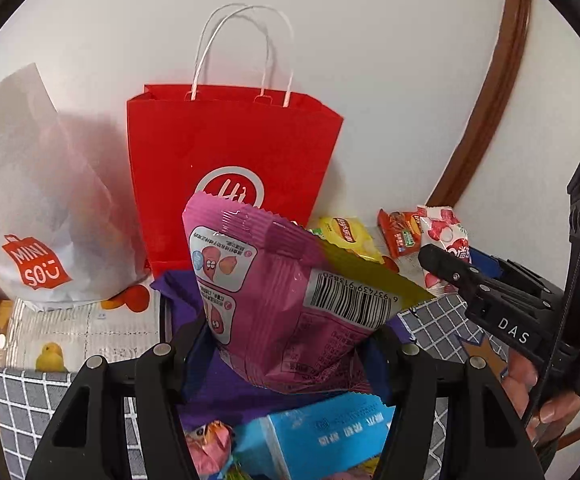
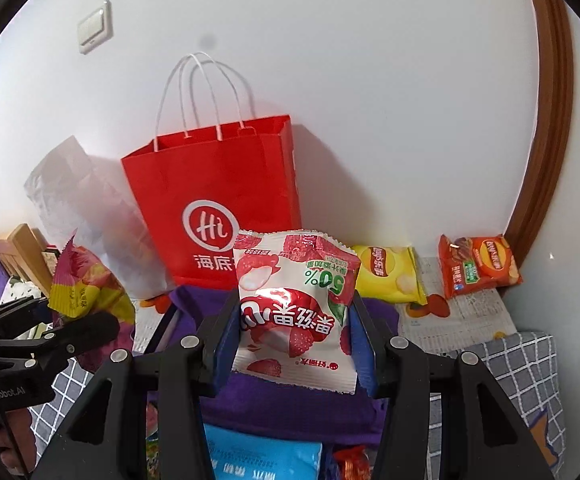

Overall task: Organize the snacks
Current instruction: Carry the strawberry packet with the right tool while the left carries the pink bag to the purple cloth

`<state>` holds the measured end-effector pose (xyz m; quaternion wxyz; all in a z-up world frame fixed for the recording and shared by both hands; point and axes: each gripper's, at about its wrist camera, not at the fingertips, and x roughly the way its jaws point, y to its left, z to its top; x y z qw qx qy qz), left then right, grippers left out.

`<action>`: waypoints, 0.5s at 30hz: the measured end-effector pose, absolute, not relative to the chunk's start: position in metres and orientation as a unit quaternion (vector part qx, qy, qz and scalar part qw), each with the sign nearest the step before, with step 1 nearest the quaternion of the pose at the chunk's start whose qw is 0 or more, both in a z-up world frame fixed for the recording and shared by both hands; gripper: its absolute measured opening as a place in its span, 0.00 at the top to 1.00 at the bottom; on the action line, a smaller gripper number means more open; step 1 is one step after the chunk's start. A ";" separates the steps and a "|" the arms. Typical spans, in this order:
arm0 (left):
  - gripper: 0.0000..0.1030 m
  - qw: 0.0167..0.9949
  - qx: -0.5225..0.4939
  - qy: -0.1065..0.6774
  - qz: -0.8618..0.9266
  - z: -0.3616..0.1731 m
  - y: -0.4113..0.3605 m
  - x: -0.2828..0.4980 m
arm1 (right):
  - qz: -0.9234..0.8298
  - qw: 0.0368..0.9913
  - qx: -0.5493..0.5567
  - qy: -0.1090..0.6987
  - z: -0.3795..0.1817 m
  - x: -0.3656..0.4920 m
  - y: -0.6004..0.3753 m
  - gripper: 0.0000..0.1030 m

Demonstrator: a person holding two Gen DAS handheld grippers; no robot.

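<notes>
Against the wall stand one red paper bag (image 2: 213,200) and one white Miniso bag (image 1: 29,208), contents hidden. Left gripper (image 1: 285,344) clamps a pink snack packet (image 1: 273,300); right gripper (image 2: 294,340) clamps a lychee jelly packet (image 2: 294,304).

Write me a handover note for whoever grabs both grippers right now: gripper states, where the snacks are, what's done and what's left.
Left gripper: shut on the pink foil snack packet with a barcode, held up.
Right gripper: shut on the white-and-red lychee gummy packet, held up.
Both point toward the red paper carrier bag with white handles, upright against the wall.
Yellow chip bag and orange chip bag lie to its right by the wall.
A blue packet and small wrapped sweets sit below, on purple cloth.
Done: two packets picked up.
Left: place them, probably in the bag, then collect the rest.
</notes>
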<state>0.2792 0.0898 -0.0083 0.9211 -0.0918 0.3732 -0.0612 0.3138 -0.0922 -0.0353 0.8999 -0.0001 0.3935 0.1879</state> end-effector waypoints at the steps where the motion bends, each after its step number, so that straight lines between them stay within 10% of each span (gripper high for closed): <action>1: 0.41 0.920 -0.091 0.375 -0.061 -0.012 0.092 0.283 | 0.190 0.898 0.000 0.398 -0.040 0.317 -0.092 0.52; 15: 0.41 0.895 -0.107 0.430 -0.052 -0.067 0.109 0.316 | 0.185 0.873 -0.044 0.449 -0.091 0.347 -0.089 0.52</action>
